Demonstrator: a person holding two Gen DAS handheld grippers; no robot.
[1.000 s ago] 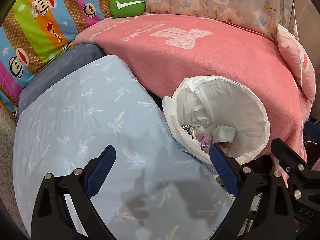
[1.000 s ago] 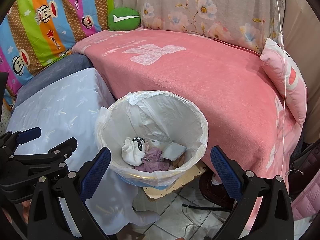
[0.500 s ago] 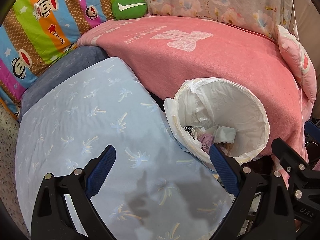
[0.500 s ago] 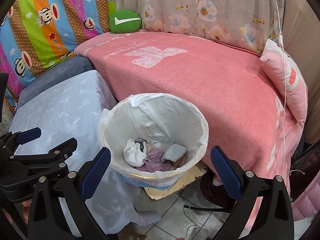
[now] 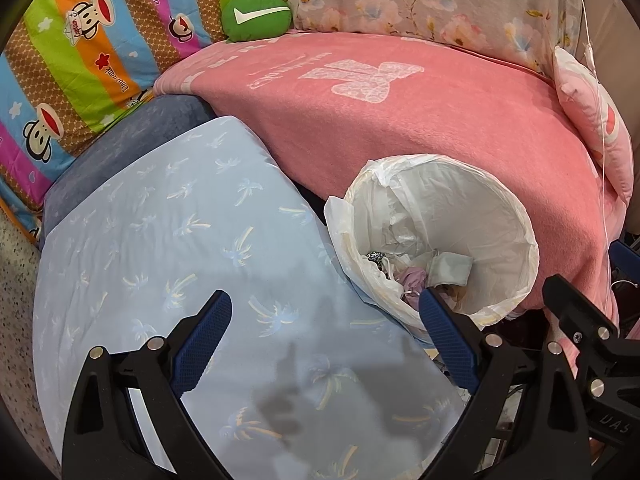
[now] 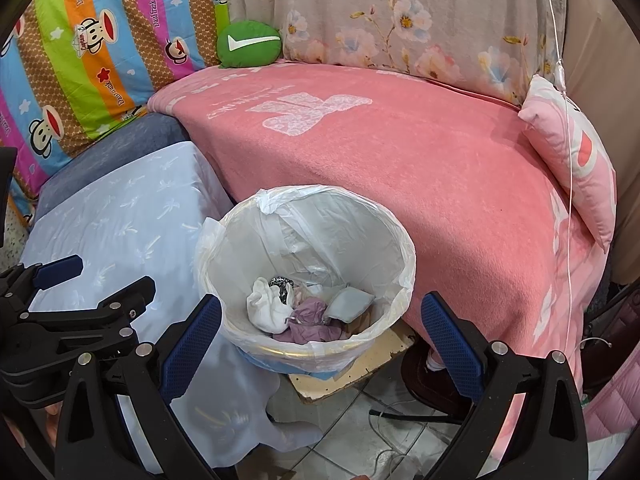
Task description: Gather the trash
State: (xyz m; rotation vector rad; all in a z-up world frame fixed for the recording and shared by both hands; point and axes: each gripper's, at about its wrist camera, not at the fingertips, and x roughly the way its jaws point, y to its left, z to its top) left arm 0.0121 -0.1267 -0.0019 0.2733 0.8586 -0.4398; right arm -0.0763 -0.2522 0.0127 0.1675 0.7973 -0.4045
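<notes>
Striped cartoon-monkey fabric (image 6: 80,48) fills the far left of both wrist views, standing upright behind a blue-grey cushion (image 6: 120,148). Just right of it, a small green pillow (image 6: 248,44) with a white tick mark rests at the back edge of the pink blanket (image 6: 440,168).

In front of the cushion lies a pale blue sheet printed with palm trees (image 5: 160,248). The left gripper (image 5: 326,340) hangs over this sheet, its blue-padded fingers (image 5: 200,344) spread wide with nothing between them; its shadow falls on the cloth below. In the right wrist view the same left gripper (image 6: 94,272) shows at the lower left edge, over the sheet.

Further right stands the waste bin lined with a white plastic bag (image 6: 304,208), the bag's rim folded over the top and knotted at the back. The bin sits between the blue sheet and the pink blanket, touching or nearly touching both. Inside it lies the collected trash: a crumpled white wad (image 6: 268,306), a dark speckled scrap (image 6: 282,284), a mauve crumpled piece (image 6: 312,318) and a flat grey packet (image 6: 348,300), all piled together at the bottom. Under the bin a worn board (image 6: 360,372) sits on grey floor tiles (image 6: 352,440).

The right gripper (image 6: 320,344) hovers above the bin's near rim, fingers (image 6: 448,344) wide apart and empty.

At the far right, a pink pillow (image 6: 572,152) leans at the blanket's edge, a thin clear cord (image 6: 568,160) hangs down past it, and floral fabric (image 6: 400,20) runs along the back.
</notes>
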